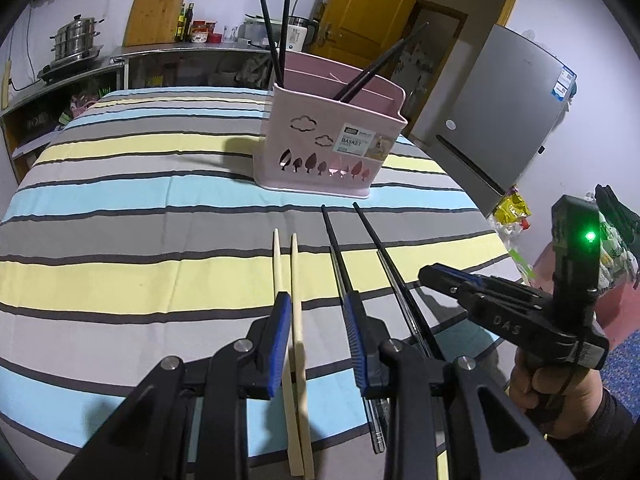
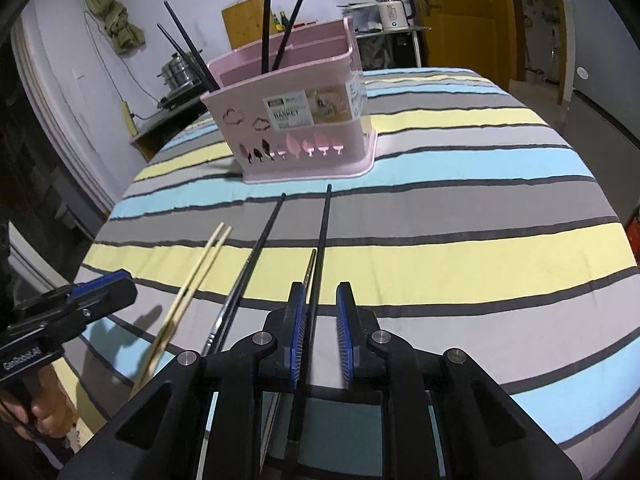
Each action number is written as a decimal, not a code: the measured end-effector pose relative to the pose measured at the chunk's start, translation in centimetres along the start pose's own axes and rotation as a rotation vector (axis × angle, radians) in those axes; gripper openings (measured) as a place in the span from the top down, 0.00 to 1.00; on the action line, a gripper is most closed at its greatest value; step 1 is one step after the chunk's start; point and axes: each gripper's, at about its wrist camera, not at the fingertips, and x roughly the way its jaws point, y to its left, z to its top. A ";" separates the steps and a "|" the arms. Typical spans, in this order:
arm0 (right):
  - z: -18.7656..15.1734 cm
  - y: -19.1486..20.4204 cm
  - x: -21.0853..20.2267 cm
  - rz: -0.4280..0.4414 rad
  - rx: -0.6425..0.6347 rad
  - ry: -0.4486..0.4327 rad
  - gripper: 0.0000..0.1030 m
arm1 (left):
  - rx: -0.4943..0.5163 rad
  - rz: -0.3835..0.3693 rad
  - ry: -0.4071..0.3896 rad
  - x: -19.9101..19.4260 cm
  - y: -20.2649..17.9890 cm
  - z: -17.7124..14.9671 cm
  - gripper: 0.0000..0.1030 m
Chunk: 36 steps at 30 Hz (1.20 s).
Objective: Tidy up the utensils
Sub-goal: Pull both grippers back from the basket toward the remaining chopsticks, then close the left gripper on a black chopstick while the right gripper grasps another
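Pink basket is our landmark, standing upright on the striped cloth, and four black chopsticks already poke out of its top, leaning apart in two pairs.

On the near side of the basket, flat on the cloth, lie the rest. Two pale wooden chopsticks run side by side, tips pointing toward the basket. Beside them, two more black chopsticks also point at the basket, tips stopping short of its base and clearly apart from it.

Left gripper hangs low over the cloth, jaws spread wide. One wooden stick runs up between its blue pads, close against the left pad; the other sits under or just outside that pad, hard to tell which. Nothing is pinched.

Right gripper is down too, jaws parted to a narrow gap. A black chopstick runs up between its pads, hugging the left one, with daylight on the other side. It's not clamped. A thin silvery rod lies along that chopstick; what it is, I can't tell.

From the left camera the right gripper sits out beside the black pair, a green light on its housing.
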 end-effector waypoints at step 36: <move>0.1 -4.3 -0.4 -0.086 0.031 0.017 0.95 | 0.041 -0.011 0.104 5.4 -3.0 3.0 0.72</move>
